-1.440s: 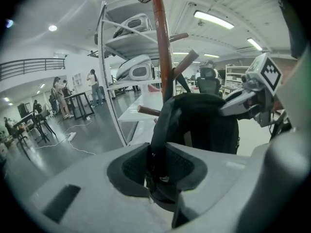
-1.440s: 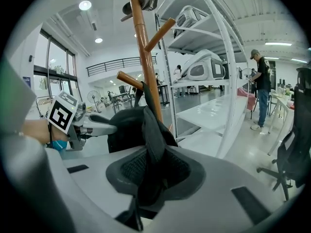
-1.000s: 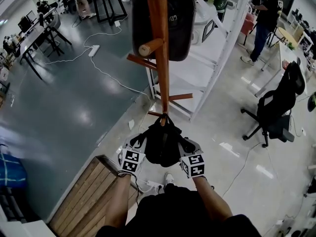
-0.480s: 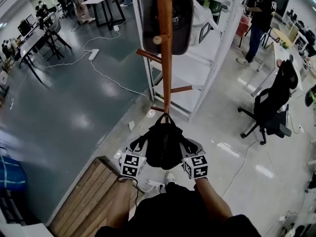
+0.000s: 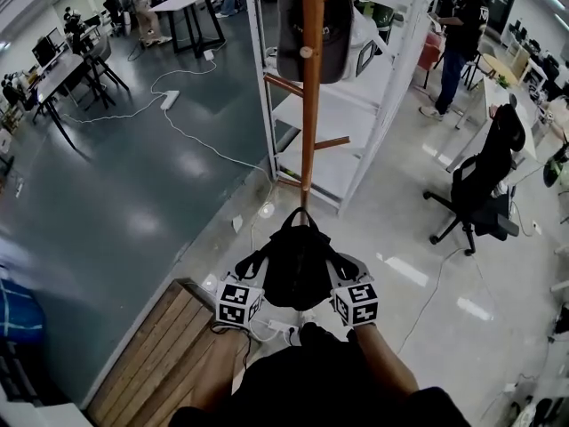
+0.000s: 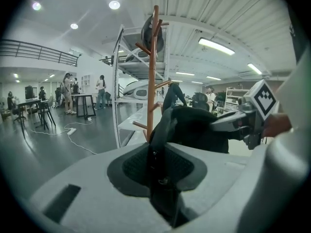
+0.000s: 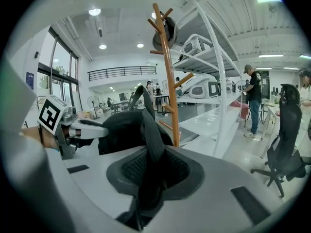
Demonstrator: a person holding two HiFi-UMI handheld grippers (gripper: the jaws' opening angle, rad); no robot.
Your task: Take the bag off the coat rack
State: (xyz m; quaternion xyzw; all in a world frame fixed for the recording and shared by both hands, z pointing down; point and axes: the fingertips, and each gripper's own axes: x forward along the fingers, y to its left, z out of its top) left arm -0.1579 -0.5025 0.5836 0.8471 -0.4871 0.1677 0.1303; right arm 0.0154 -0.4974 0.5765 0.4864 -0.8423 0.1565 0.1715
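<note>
The black bag point(image 5: 297, 261) hangs between my two grippers, away from the wooden coat rack point(image 5: 308, 105) and nearer to me. My left gripper point(image 5: 252, 263) is shut on a black strap point(image 6: 160, 149) at the bag's left side. My right gripper point(image 5: 339, 263) is shut on a strap point(image 7: 150, 149) at the bag's right side. In the left gripper view the bag point(image 6: 194, 127) bulges beyond the jaws with the rack point(image 6: 154, 72) behind it. The right gripper view has the bag point(image 7: 124, 130) to the left of the rack point(image 7: 169, 76). Another dark bag point(image 5: 324, 20) still hangs high on the rack.
A white metal shelf unit point(image 5: 373, 87) stands right behind the rack. A wooden platform point(image 5: 164, 350) lies at my lower left. A black office chair point(image 5: 480, 189) is at the right, a person point(image 5: 453, 47) stands beyond it, and cables with a power strip point(image 5: 169, 92) cross the floor.
The bag, held by both grippers, has come clear of the rack's lower pegs and drawn back toward me. The rack now appears further away and higher in the head view.
</note>
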